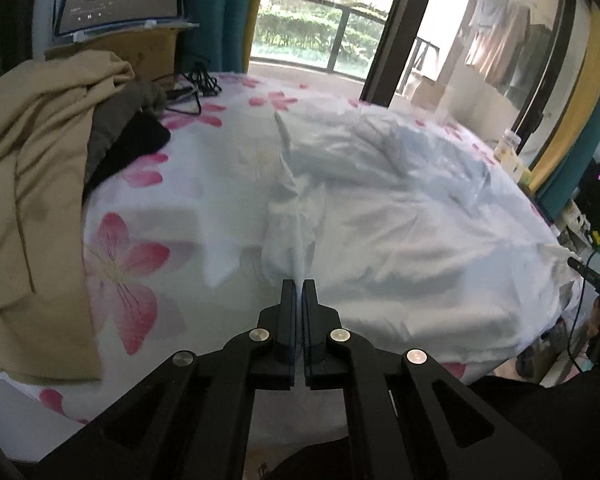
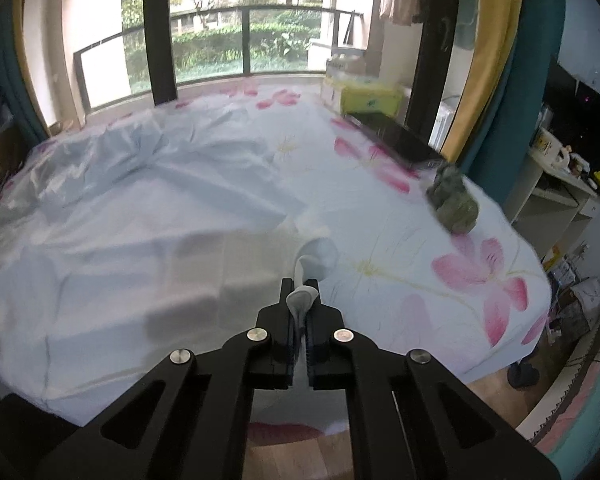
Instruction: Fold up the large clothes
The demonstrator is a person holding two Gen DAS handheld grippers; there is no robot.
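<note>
A large pale blue-white garment (image 1: 380,200) lies crumpled across a bed with a pink-flower sheet (image 1: 120,264). My left gripper (image 1: 299,284) is shut on a ridge of the garment's near edge, and the cloth rises in a fold straight from its tips. In the right wrist view the same garment (image 2: 140,208) spreads over the left of the bed. My right gripper (image 2: 300,286) is shut on another part of its edge, with a bunch of cloth poking up between the fingers.
A tan garment (image 1: 32,184) and dark clothes (image 1: 128,144) are heaped at the bed's left, with cables (image 1: 196,84) behind them. In the right wrist view a green bundle (image 2: 454,200), a dark flat device (image 2: 396,140) and a yellow-green box (image 2: 360,94) sit at the bed's right side.
</note>
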